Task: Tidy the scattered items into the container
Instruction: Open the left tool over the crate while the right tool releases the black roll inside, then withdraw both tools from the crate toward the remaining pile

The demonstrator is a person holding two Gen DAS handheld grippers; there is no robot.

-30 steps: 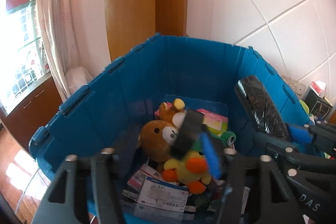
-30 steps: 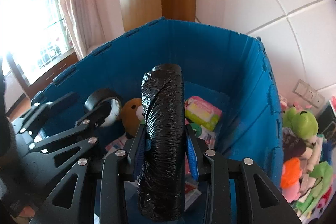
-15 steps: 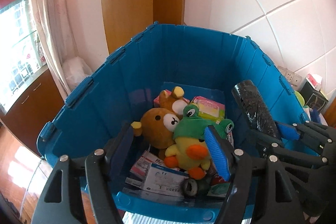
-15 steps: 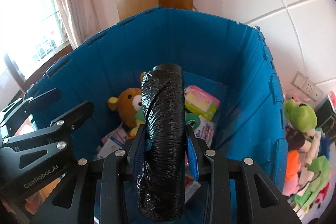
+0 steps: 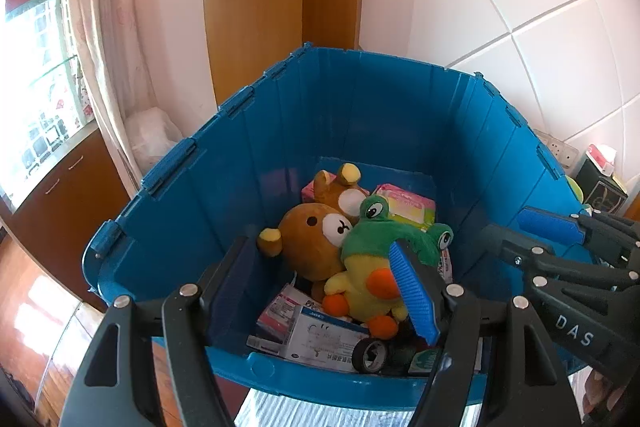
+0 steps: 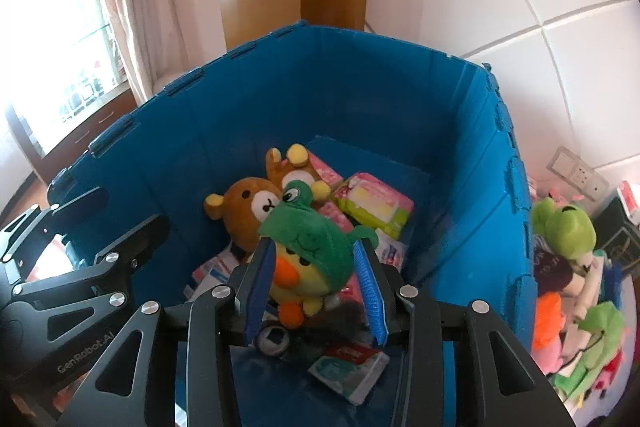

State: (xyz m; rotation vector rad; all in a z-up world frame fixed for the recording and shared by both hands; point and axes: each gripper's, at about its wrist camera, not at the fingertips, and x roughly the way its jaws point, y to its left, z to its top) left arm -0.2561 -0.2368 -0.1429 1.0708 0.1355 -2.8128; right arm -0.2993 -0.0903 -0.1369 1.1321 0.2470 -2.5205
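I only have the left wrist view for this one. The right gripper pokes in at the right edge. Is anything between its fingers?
Observer: No. In the right wrist view the right gripper is opening above the blue bin, with nothing between its pads.
Reviewer: Is anything left outside the bin?
Observer: Yes. A pile of plush toys lies beyond the bin's right wall, with a green frog plush on top.
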